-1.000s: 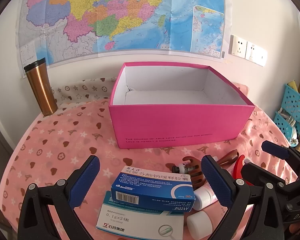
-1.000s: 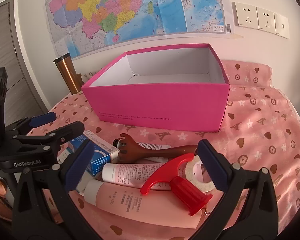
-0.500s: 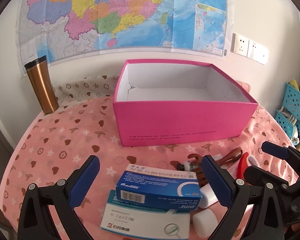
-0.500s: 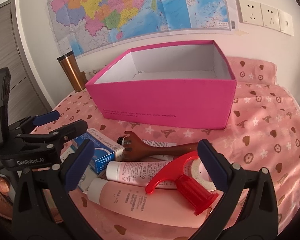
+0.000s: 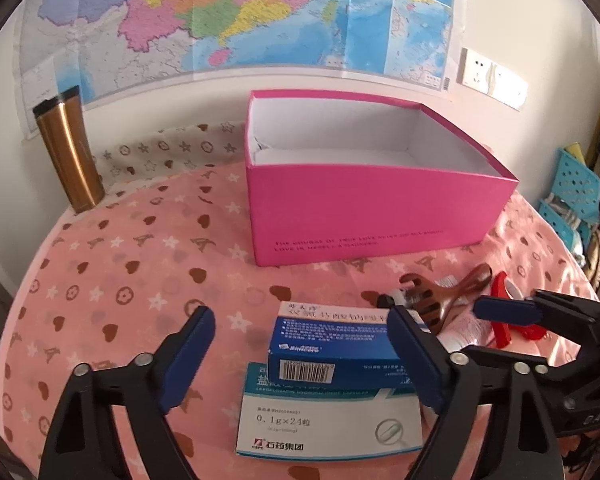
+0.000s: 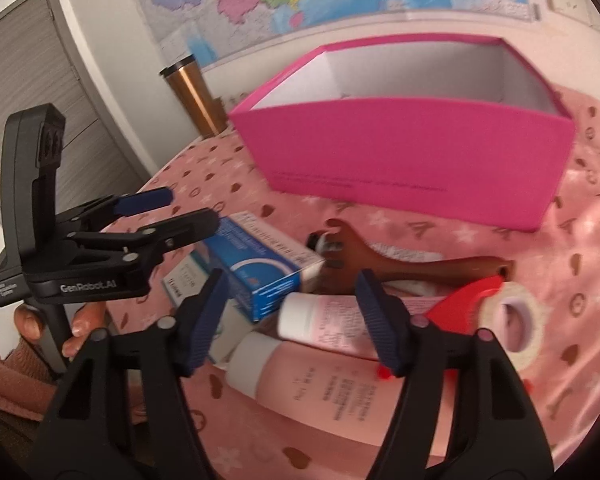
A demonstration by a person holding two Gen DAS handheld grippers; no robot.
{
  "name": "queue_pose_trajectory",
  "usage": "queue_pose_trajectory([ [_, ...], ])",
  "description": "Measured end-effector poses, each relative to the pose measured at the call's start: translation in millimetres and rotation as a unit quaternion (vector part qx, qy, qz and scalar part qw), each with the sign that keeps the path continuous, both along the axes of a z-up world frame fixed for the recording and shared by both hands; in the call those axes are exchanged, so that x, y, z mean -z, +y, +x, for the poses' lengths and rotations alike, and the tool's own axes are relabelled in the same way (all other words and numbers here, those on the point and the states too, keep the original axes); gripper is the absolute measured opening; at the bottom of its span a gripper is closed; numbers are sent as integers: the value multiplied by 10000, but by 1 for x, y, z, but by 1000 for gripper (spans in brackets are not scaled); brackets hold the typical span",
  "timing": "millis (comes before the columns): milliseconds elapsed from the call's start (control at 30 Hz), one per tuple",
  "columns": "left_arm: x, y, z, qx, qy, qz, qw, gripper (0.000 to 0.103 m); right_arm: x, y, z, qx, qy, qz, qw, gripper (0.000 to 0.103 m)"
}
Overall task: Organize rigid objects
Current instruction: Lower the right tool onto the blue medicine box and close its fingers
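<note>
A: Now, at centre frame, the left gripper (image 5: 300,354) hovers low over the blue carton (image 5: 332,350), fingers wide apart and holding nothing. The pink box (image 5: 372,216), upper centre, looks empty from both views.

B: And the right gripper (image 6: 292,320)?

A: Also spread wide and empty, angled down at the pink tubes (image 6: 332,320) in the lower centre of its view, beside the red tool (image 6: 464,296) and the wooden massager (image 6: 400,268).

B: What could go wrong?

A: Likely the carton, which lies loose on the white carton (image 5: 328,420); an off-centre pinch could slide it or drag both. The two grippers also sit close together at the pile on the worktop (image 5: 120,280), so they might collide or scatter the tubes.
</note>
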State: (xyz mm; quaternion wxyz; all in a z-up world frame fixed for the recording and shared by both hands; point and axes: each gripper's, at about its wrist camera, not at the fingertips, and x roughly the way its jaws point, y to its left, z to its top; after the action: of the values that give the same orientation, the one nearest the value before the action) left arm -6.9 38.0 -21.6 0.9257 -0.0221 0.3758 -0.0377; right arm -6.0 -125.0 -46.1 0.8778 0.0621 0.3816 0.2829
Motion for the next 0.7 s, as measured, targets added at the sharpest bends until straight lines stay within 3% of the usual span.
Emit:
queue_pose_trajectory([
  [167, 9, 5, 2, 155, 188, -182, 9995, 77, 7, 16, 6, -265, 159, -241, 9992, 56],
  [567, 21, 12, 10, 658, 613, -763, 9930, 72, 15, 25, 28, -587, 545, -168, 9966, 55],
  [700, 21, 12, 9, 734, 625, -686, 9930, 72, 18, 25, 33, -607, 676, -62, 9958, 55],
])
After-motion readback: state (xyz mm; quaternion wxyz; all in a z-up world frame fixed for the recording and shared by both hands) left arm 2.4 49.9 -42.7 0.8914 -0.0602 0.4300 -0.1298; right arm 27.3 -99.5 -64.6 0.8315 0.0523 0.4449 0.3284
